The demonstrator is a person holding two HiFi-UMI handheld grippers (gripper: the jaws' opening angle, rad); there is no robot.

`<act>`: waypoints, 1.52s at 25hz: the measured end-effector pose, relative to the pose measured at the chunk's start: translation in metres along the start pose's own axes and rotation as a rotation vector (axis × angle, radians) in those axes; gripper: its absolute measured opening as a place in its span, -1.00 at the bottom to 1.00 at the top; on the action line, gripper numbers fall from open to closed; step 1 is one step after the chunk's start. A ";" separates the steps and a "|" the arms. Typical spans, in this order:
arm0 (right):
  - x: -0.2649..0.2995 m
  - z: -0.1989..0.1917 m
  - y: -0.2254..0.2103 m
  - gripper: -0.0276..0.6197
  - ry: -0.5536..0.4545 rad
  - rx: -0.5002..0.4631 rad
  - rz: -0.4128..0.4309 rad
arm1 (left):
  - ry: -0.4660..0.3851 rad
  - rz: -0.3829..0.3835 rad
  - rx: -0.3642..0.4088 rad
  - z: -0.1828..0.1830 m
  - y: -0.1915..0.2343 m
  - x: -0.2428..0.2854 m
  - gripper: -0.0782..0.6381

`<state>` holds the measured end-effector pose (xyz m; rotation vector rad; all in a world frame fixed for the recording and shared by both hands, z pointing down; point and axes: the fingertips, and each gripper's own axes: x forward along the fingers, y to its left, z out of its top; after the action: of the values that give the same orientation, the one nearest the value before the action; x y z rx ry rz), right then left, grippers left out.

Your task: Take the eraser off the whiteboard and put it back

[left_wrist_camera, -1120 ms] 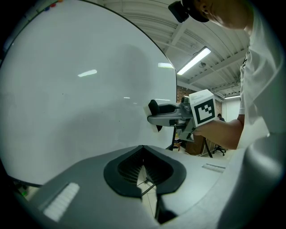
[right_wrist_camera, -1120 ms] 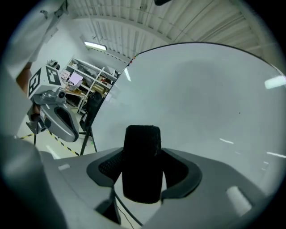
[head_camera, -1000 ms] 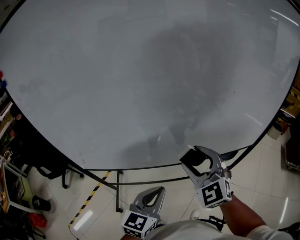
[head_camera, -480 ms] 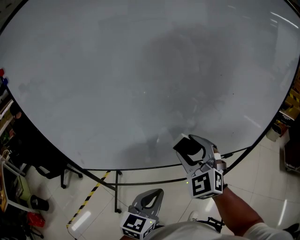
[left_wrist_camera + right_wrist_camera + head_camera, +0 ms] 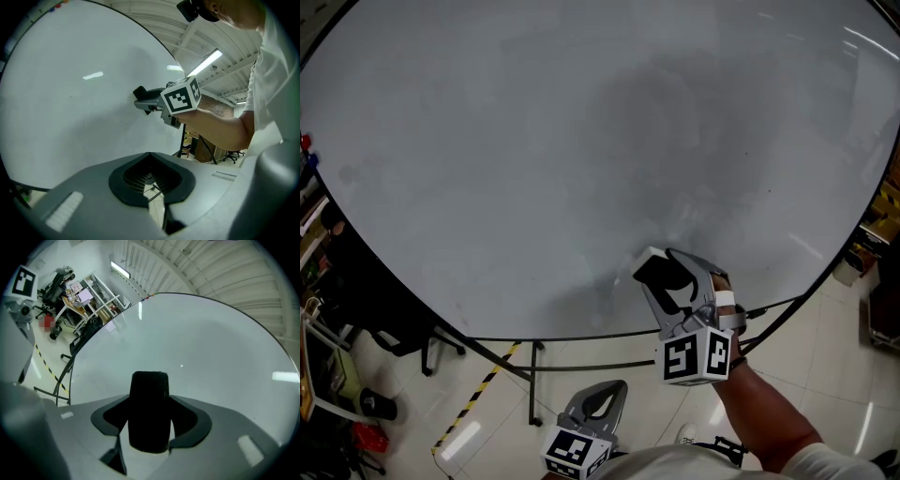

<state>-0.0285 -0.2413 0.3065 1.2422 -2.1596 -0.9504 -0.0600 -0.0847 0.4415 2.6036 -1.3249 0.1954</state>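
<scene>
Eraser (image 5: 149,408) sits clamped in the right tool (image 5: 667,283), a black block standing upright between the two pads, which press on its sides and so stand fairly wide apart. The tool holds it at the lower part of the whiteboard (image 5: 534,159), just above the board's bottom edge. From the head view and the left gripper view I cannot tell whether the far end of the eraser touches the white surface or hangs just off it. The left tool (image 5: 614,384) waits low, below the board's edge and well apart from the work, its jaws closed together with nothing between them.

I judge the step in hand to be setting the eraser back on the board. To do it well I would keep the grip firm and bring the eraser's flat face square to the surface, not a corner first, since a tilted block would likely slide or drop once freed. I would press it on gently and choose a bare spot clear of the frame. I would let the pads part only when the eraser seems seated. Then I would draw the tool straight back along its own line, so neither pad drags the block sideways. The left tool can stay idle where it is.
</scene>
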 end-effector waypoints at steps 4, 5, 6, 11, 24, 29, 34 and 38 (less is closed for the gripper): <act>0.009 -0.002 -0.006 -0.13 0.016 -0.012 -0.020 | -0.001 -0.002 0.014 0.002 -0.001 0.002 -0.73; 0.011 -0.003 -0.006 -0.13 0.019 -0.014 -0.025 | -0.001 -0.003 0.012 0.002 -0.001 0.002 -0.73; 0.011 -0.003 -0.006 -0.13 0.020 -0.015 -0.029 | 0.000 -0.004 0.011 0.000 -0.002 0.002 -0.73; 0.012 -0.003 -0.006 -0.13 0.023 -0.031 -0.055 | 0.003 -0.007 0.008 -0.002 -0.003 0.001 -0.73; 0.012 -0.004 -0.006 -0.12 0.034 -0.046 -0.083 | 0.001 -0.003 0.005 0.000 -0.001 0.004 -0.73; 0.009 -0.004 -0.009 -0.03 0.029 -0.047 -0.092 | -0.002 -0.004 -0.005 -0.001 -0.001 0.004 -0.73; 0.006 -0.003 -0.007 -0.03 0.020 -0.057 -0.085 | -0.001 -0.009 -0.010 -0.001 -0.003 0.005 -0.73; -0.001 -0.001 -0.005 -0.03 0.011 -0.034 -0.069 | 0.000 -0.012 -0.008 -0.002 -0.004 0.005 -0.73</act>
<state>-0.0246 -0.2421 0.3033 1.3099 -2.0954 -1.0023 -0.0538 -0.0858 0.4441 2.6044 -1.3075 0.1881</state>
